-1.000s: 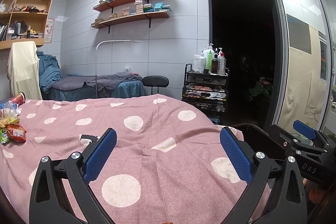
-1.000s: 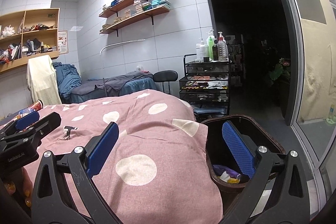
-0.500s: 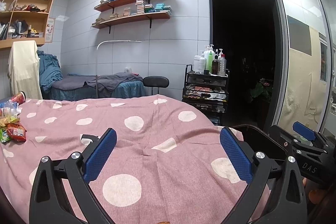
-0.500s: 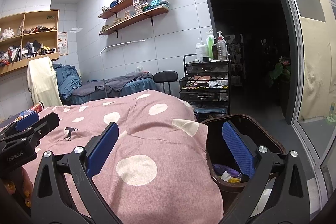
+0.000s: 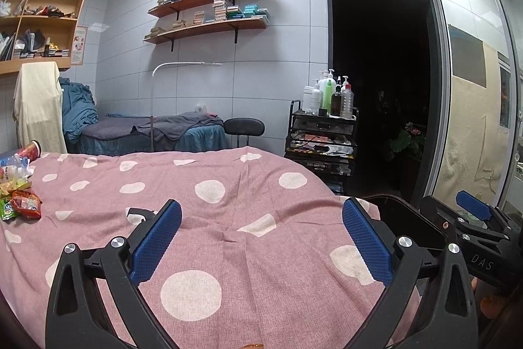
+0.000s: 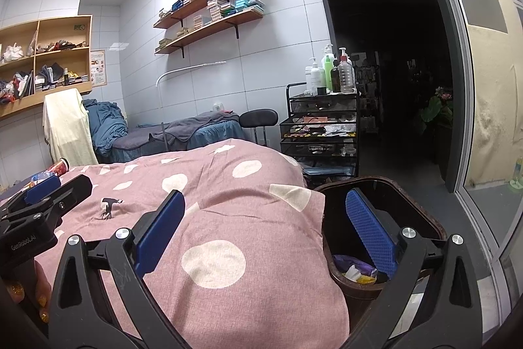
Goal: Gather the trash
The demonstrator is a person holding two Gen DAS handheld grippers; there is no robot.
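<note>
At far left on the pink polka-dot bedspread [image 5: 248,218], snack wrappers [image 5: 23,205] and what may be a cup [image 5: 31,149] lie clustered. Beside the bed's right edge stands a dark bin [image 6: 415,218] containing scraps. Left gripper [image 5: 261,237] and right gripper [image 6: 264,231] hover level over the bedspread, side by side, jaws wide apart, both empty.

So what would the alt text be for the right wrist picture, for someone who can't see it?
An open two-finger tool hovers empty over a pink spotted bedspread, its right finger above a dark bin holding some trash. The other tool shows at the left edge; shelves and a cart stand behind.
</note>
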